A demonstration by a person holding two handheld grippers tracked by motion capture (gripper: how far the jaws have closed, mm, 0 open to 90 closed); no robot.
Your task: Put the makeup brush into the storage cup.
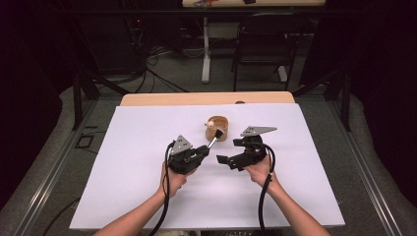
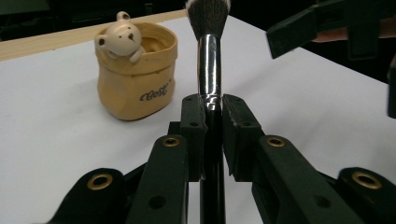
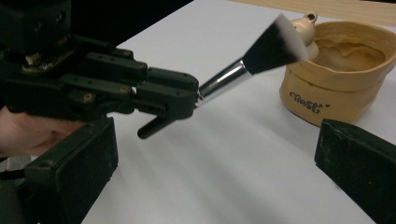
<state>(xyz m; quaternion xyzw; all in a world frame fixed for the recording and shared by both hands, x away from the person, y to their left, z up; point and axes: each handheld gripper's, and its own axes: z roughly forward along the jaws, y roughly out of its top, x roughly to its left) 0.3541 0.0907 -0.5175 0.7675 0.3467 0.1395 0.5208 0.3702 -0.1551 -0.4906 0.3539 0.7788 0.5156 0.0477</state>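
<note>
On a white desk (image 1: 147, 187), smooth and matte: left hand-held gripper (image 2: 214, 112) angled up and forward, pinching a brush (image 2: 208, 51) by its black handle, chrome ferrule and soft dark bristles raised beside a glossy tan pot (image 2: 135, 74) with a bear figure. Right hand-held gripper (image 3: 215, 154) spread wide, low, empty.

The pictures show two grippers, the left gripper (image 1: 205, 150) and the right gripper (image 1: 222, 160), each with two black jaws and one trailing cable, and each held in one hand, so two hands in all. There is one makeup brush (image 2: 208, 51) and one tan pot (image 2: 137, 70) with one small bear figure (image 2: 123, 39) on its rim. One white sheet (image 1: 147, 147) covers one wooden table (image 1: 206, 98). One dark chair (image 1: 263, 44) stands behind.
</note>
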